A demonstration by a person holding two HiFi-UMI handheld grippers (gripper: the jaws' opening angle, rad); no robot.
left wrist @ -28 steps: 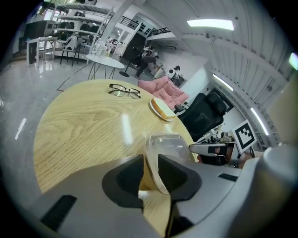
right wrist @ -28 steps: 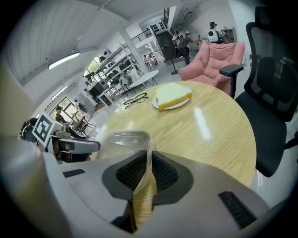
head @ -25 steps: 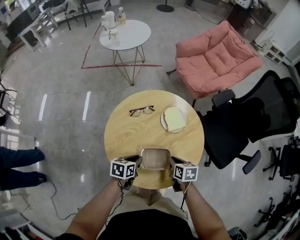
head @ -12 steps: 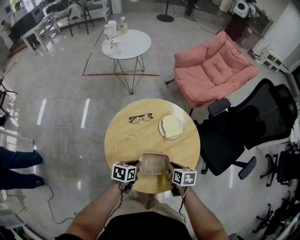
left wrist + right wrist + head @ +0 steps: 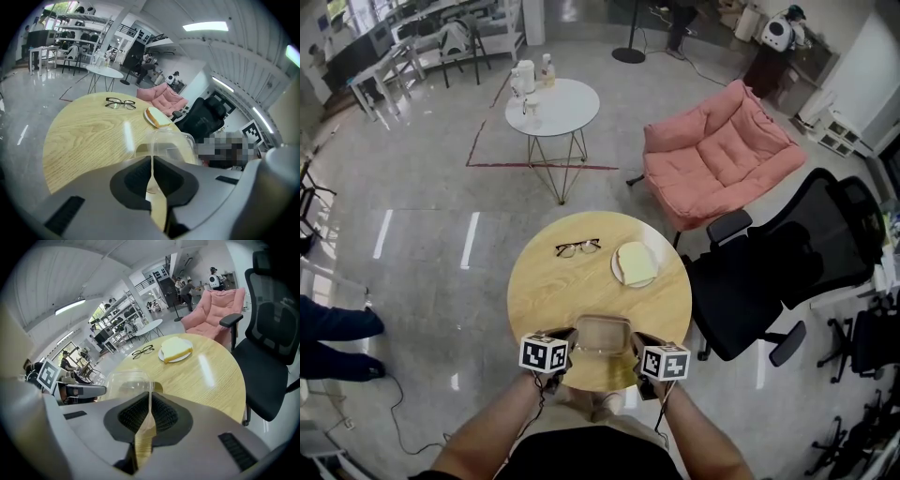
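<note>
The left gripper (image 5: 563, 343) and right gripper (image 5: 636, 348) each clamp a rim of the clear container (image 5: 602, 334); apparently held over the near edge of the tabletop (image 5: 553, 291).

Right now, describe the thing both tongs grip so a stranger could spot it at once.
Find the round wooden table. At its edge nearest the person, the left tongs and right tongs pinch opposite sides of a clear plastic container. Unlike the glasses and the bread on a plate farther off, it is a see-through tub.
</note>
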